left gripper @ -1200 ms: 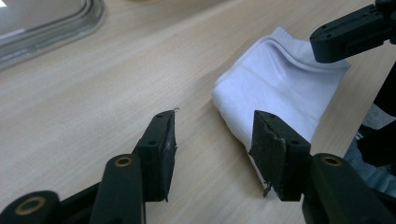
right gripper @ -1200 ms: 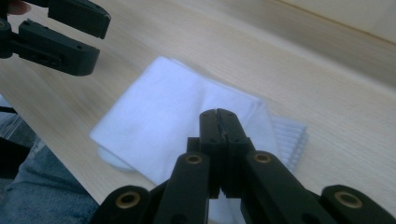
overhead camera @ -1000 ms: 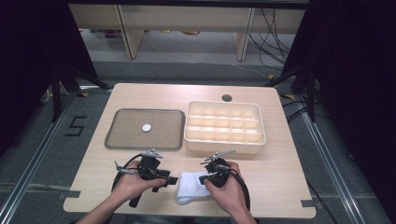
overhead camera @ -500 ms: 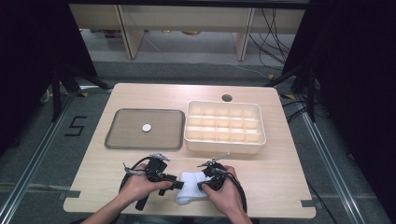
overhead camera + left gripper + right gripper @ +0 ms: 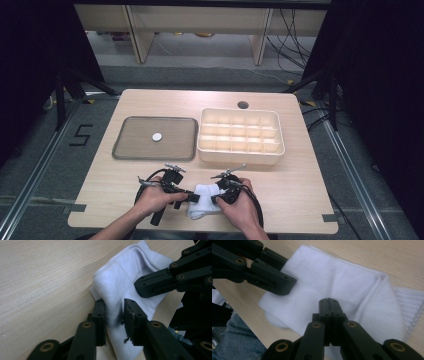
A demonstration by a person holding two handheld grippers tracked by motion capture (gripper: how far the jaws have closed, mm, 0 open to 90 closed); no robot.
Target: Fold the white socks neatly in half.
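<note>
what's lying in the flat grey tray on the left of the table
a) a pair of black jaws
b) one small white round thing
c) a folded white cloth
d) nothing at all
b: the high view shows a single small white disc resting near the middle of the grey tray, while the white cloth lies at the near edge of the table between the two grippers.

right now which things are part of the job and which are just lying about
In the job:
white sock, at the table's near edge
left gripper, jaws astride a fold of it
right gripper, jaws closed, over the sock

Lying about:
tray
small white disc in the tray
divided box
</note>
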